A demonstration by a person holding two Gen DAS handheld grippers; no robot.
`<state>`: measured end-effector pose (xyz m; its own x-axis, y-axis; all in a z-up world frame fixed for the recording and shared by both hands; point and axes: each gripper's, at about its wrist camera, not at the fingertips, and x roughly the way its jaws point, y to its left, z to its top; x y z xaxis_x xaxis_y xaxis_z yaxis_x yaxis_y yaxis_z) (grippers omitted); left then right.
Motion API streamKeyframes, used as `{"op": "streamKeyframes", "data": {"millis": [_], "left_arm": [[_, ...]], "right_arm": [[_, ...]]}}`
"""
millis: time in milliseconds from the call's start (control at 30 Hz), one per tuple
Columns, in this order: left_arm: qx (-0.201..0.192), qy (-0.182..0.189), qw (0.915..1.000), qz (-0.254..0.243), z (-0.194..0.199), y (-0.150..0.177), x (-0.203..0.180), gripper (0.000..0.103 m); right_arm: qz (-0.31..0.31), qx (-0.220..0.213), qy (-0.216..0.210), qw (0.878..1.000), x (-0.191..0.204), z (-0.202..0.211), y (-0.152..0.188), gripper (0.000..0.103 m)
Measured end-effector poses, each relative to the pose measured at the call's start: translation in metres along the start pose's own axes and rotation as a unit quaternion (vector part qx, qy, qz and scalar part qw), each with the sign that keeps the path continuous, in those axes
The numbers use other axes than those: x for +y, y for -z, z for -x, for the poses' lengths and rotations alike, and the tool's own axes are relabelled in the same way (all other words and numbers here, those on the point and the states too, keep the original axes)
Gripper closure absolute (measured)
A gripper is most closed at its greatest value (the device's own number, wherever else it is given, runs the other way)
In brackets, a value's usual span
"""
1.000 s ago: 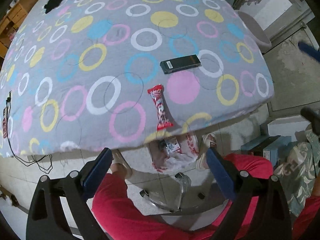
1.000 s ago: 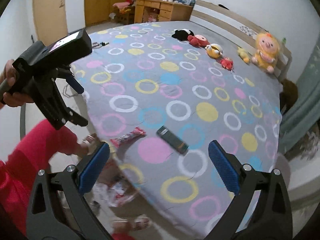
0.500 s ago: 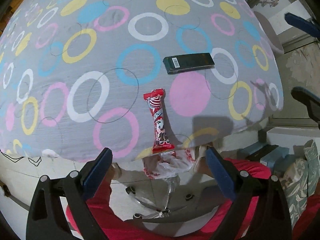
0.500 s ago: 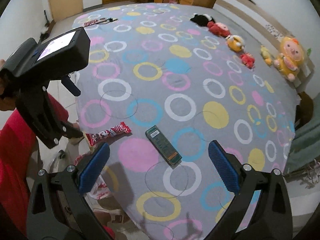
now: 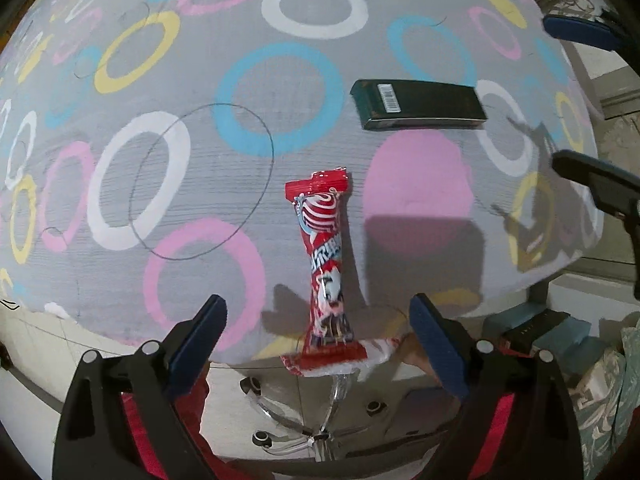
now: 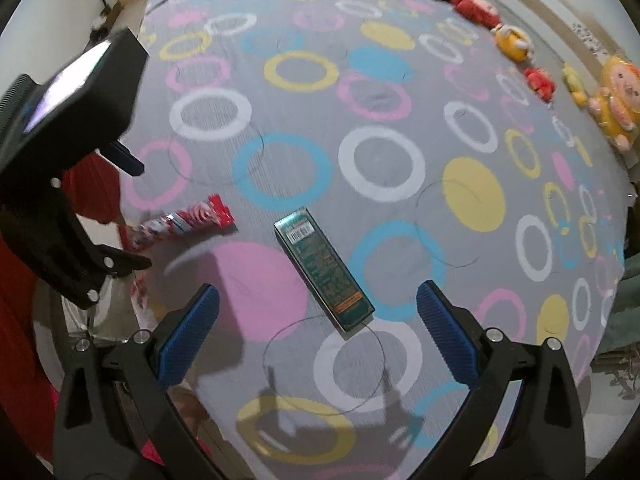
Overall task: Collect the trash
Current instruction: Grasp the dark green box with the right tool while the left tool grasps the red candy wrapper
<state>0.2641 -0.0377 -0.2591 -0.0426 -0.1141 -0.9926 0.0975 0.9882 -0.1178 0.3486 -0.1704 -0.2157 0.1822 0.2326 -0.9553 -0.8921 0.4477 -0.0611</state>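
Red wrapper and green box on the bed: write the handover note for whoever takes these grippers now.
Left gripper: open, empty, lined up on the near end of the red wrapper at the bed edge.
Right gripper: open, empty, lined up on the green box.
The wrapper and box lie flat and apart; a plastic bag shows just below the bed edge.
Done: nothing collected yet.
Left: grasp both and bin them, probably in that bag.

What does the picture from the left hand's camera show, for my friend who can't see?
The left gripper, open, points at a red candy wrapper lying near the edge of a gray bedspread with colorful rings. A dark green box lies farther back, and the right gripper shows at the right edge.
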Motion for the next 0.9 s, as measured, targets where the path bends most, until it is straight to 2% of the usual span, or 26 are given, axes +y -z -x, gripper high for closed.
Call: {"op": "streamKeyframes", "data": {"millis": [167,367,500,567,667,767,833,900], "left_arm": [[0.001,-0.003,1.0,0.001,-0.01,-0.006,-0.002,0.017],[0.008,0.005,1.0,0.003,-0.025,-0.012,-0.005,0.025],[0.015,0.008,0.9998,0.006,-0.035,-0.016,-0.003,0.036],[0.016,0.006,0.9998,0.011,-0.038,-0.018,0.0,0.04],[0.013,0.008,0.9998,0.015,-0.038,-0.019,0.003,0.044],[0.005,0.011,0.9998,0.014,-0.037,-0.022,0.01,0.05],[0.004,0.018,0.9996,0.021,-0.035,-0.024,0.018,0.054],[-0.001,0.018,0.9995,0.026,-0.032,-0.025,0.025,0.066]], "right_arm": [[0.012,0.031,-0.013,0.999,-0.005,-0.041,-0.001,0.007],[0.012,0.063,-0.021,0.998,-0.012,-0.086,-0.002,0.007],[0.009,0.082,-0.021,0.996,-0.016,-0.105,0.0,0.009],[0.004,0.087,-0.029,0.996,-0.017,-0.111,0.003,0.022],[-0.013,0.081,-0.046,0.996,-0.019,-0.11,0.005,0.029],[-0.031,0.072,-0.055,0.995,-0.022,-0.105,0.007,0.055],[-0.043,0.073,-0.062,0.995,-0.023,-0.103,0.008,0.061],[-0.047,0.074,-0.054,0.995,-0.023,-0.103,0.009,0.063]]}}
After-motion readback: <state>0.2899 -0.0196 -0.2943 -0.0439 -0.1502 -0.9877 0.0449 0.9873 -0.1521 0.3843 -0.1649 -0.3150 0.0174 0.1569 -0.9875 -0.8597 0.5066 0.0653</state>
